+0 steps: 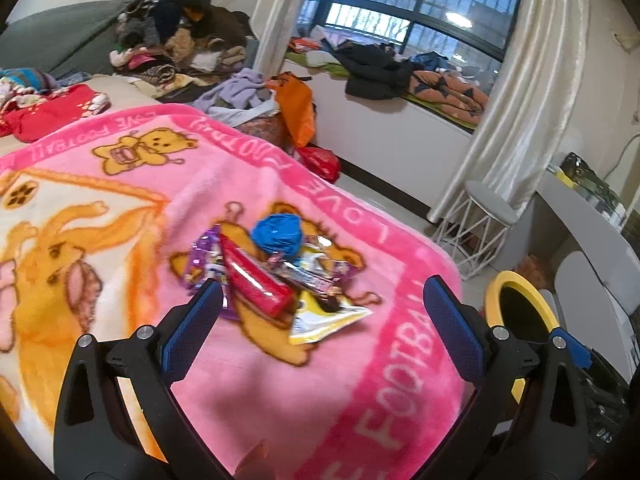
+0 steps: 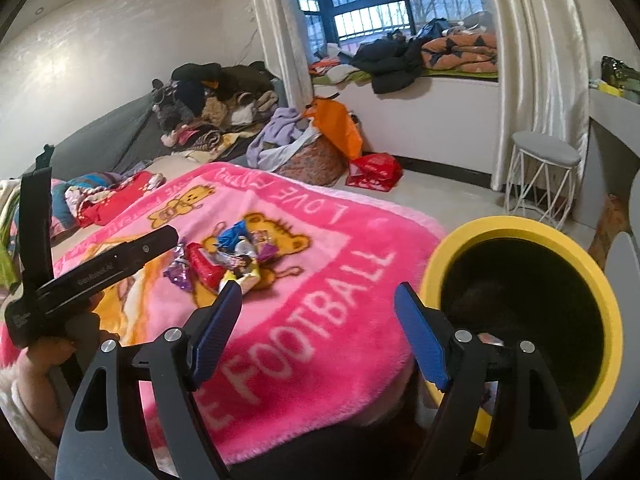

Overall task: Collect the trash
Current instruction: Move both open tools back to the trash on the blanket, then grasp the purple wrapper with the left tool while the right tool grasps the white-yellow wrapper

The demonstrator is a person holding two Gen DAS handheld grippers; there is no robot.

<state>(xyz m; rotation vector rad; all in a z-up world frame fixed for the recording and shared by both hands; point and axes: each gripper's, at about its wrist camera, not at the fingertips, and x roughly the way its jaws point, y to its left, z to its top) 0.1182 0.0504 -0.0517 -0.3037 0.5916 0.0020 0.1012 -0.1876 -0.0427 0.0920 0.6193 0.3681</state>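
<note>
A small pile of trash lies on the pink blanket (image 1: 248, 360): a blue crumpled ball (image 1: 277, 234), a red wrapper (image 1: 256, 280), a purple wrapper (image 1: 204, 258) and a yellow-white packet (image 1: 324, 316). The pile also shows in the right wrist view (image 2: 224, 258). My left gripper (image 1: 320, 320) is open and empty, just short of the pile. My right gripper (image 2: 318, 318) is open and empty, over the blanket's near edge. A yellow-rimmed bin (image 2: 524, 312) with a dark inside stands to its right. The bin's rim shows in the left wrist view (image 1: 520, 292). The left gripper's body (image 2: 100, 272) shows at the left.
Clothes are heaped on the grey bed (image 2: 208, 100) behind. A basket of laundry (image 2: 304, 152), an orange bag (image 2: 340, 128) and a red bag (image 2: 374, 170) sit on the floor. A white wire stool (image 2: 540, 168) stands near the curtain. A desk (image 1: 592, 220) is on the right.
</note>
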